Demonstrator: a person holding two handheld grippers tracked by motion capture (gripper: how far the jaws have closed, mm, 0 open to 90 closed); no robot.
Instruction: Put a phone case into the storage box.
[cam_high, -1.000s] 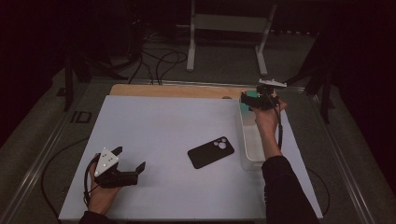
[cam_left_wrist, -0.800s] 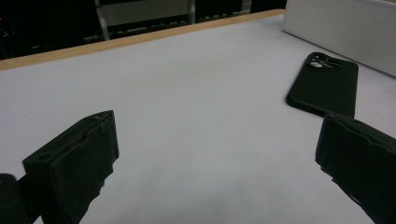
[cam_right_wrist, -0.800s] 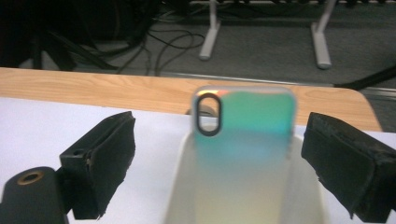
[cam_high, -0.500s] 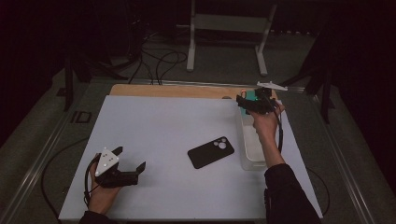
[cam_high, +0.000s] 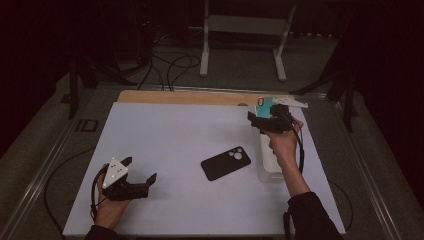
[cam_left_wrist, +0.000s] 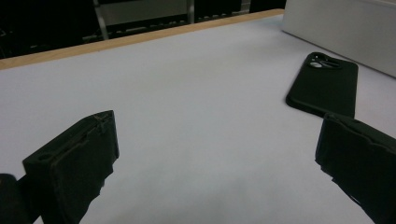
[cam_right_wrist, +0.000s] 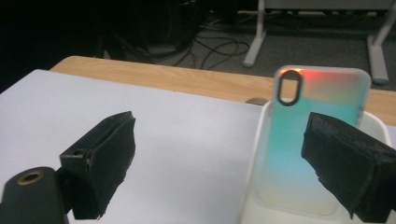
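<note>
1. The right tool (cam_high: 264, 121), held above the far end of the white bin (cam_high: 272, 172), has its jaws spread wide with nothing between them. Compared with a second ago it has shifted a little toward the left of the bin and the middle of the bench (cam_high: 165, 135); its hand (cam_high: 281, 142) has moved with it.
2. In the right gripper view, the iridescent phone case (cam_right_wrist: 308, 140) stands upright in the bin (cam_right_wrist: 378, 123), leaning against its far wall. It sits beside and beyond the right-hand jaw, not between the jaws, so the case is not grasped. My reading is that the tool is lining up on the case, or has just let go of it; the pictures do not settle which.
3. The left tool (cam_high: 137, 175) rests low over the bench, well to the left of the bin, jaws open and empty. It has not moved in the last second.
4. A black phone (cam_high: 226, 163) lies flat, camera side up, just left of the bin and untouched. In the left gripper view the phone (cam_left_wrist: 322, 86) lies ahead of the right-hand jaw.
5. The bin holds the case; anything else inside is hidden by the forearm.
</note>
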